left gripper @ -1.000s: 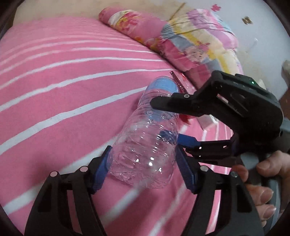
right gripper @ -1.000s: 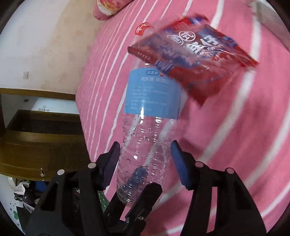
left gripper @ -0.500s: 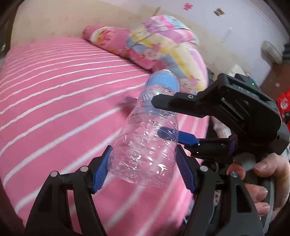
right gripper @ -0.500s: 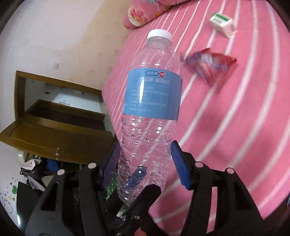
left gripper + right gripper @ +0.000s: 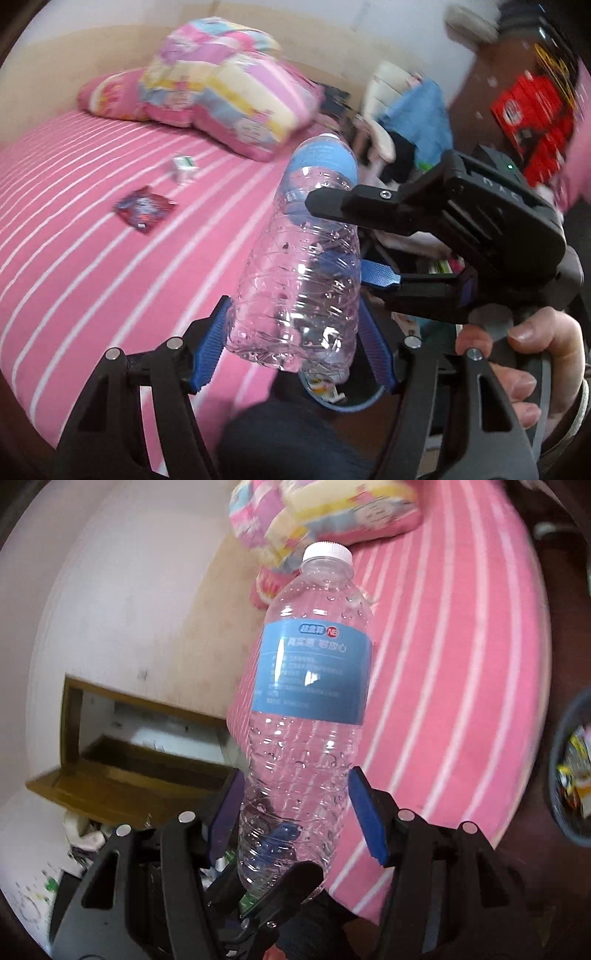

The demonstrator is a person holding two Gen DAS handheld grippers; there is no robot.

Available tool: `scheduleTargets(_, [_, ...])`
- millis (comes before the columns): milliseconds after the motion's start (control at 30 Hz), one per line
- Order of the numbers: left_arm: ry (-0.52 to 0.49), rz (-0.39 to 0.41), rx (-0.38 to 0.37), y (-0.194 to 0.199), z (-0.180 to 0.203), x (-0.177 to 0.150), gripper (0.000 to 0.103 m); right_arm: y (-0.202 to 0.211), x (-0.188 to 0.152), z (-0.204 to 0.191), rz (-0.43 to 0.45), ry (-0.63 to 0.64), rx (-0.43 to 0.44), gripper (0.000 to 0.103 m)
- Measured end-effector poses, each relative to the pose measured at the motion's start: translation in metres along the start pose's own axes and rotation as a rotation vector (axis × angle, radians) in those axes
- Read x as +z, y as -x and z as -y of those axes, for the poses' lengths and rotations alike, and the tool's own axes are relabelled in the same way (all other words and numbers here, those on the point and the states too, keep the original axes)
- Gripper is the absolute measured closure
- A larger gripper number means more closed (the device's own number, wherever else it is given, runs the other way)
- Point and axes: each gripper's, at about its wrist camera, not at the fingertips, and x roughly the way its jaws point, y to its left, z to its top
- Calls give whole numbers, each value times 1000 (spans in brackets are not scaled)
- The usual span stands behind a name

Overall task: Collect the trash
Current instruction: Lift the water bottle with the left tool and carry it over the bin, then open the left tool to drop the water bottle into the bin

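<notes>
A clear plastic bottle (image 5: pixel 306 709) with a blue label and white cap is held in the air by both grippers. My left gripper (image 5: pixel 291 347) is shut on its base, a blue pad on each side. My right gripper (image 5: pixel 295 808) is shut on the lower body, and in the left wrist view it reaches in from the right, its hand (image 5: pixel 517 362) on the handle. A red snack wrapper (image 5: pixel 144 212) and a small white and green box (image 5: pixel 183 168) lie on the pink striped bed (image 5: pixel 74 258). Below the bottle shows a round bin (image 5: pixel 347 406).
The bin (image 5: pixel 569 775) stands on the floor off the bed's edge with wrappers in it. A folded patchwork quilt (image 5: pixel 221 99) and a pillow lie at the bed's head. A wooden cabinet (image 5: pixel 122 775) stands beside the bed, with clutter and a red box (image 5: pixel 535 114) on the other side.
Both grippers lifted the bottle off the bed and carried it out past the bed's edge. The wrapper and box are now farther away, and the bin has come into view.
</notes>
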Motion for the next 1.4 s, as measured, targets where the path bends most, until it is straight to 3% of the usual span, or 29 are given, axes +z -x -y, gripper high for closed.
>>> scheduleTargets(200, [-103,-75,-40,-24,59,-13,39,67,-20,52,83,-101,22,44])
scheduleTargets(533, [-207,-205,-67,-71,122,-40,39,127,-31,128,148,-260,34,44])
scheduleTargets(833, [-270,-376,-71,-128,144,-75,39,141,-48,208,145,-476,45,44])
scheduleTargets(1200, [-283,-533,-75,-189,146,-94,38,139,-55,273,137,-646,27,44])
scheduleTargets(1233, [-289,-544,-68,-193,149,-97,34,138,-55,279,141,-660,22,42])
scheduleTargets(1267, [-304,-561,-47,-198,151,-99,22,139,-52,286,154,-665,-3,42])
scheduleTargets(1300, [-327,-571,-6,-204,151,-101,18,139,-49,292,160,-661,-41,32])
scheduleTargets(1333, [-334,-568,26,-206,150,-102,17,142,-43,301,162,-653,-137,15])
scheduleTargets(1400, [-304,-583,32,-207,144,-100,17,149,-38,307,175,-659,-227,14])
